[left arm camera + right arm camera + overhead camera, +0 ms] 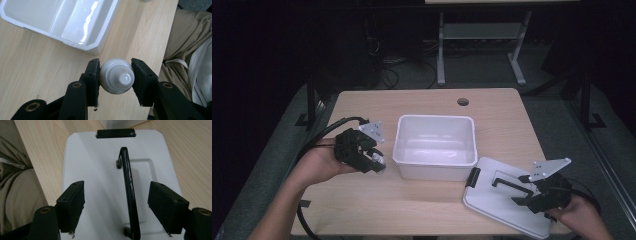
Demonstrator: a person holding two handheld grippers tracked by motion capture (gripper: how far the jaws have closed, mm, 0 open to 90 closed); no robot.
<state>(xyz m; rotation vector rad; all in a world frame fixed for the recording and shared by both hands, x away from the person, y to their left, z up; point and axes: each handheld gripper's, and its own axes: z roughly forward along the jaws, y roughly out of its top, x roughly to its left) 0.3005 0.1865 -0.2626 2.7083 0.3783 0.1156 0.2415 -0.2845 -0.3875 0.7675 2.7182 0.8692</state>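
From the high view, the left gripper [373, 161] is beside the left wall of the white bin [435, 147] on the wooden table [362, 205]. A bit of white peeks out at its tip, too small to make out here. The right gripper [512, 192] is over the white lid [492, 202], which lies flat near the table's front right corner, and its body covers part of the lid.

In the left gripper view, the two black jaws squeeze a small white bottle [117, 76] from both sides. Its cap points at the camera, so the rest of the bottle is hidden. The bin is cut off at the top edge.

In the right gripper view, the jaws stand wide apart, one on each side of the lid's black handle [130, 192], not touching it. The handle's near end runs off the bottom edge.
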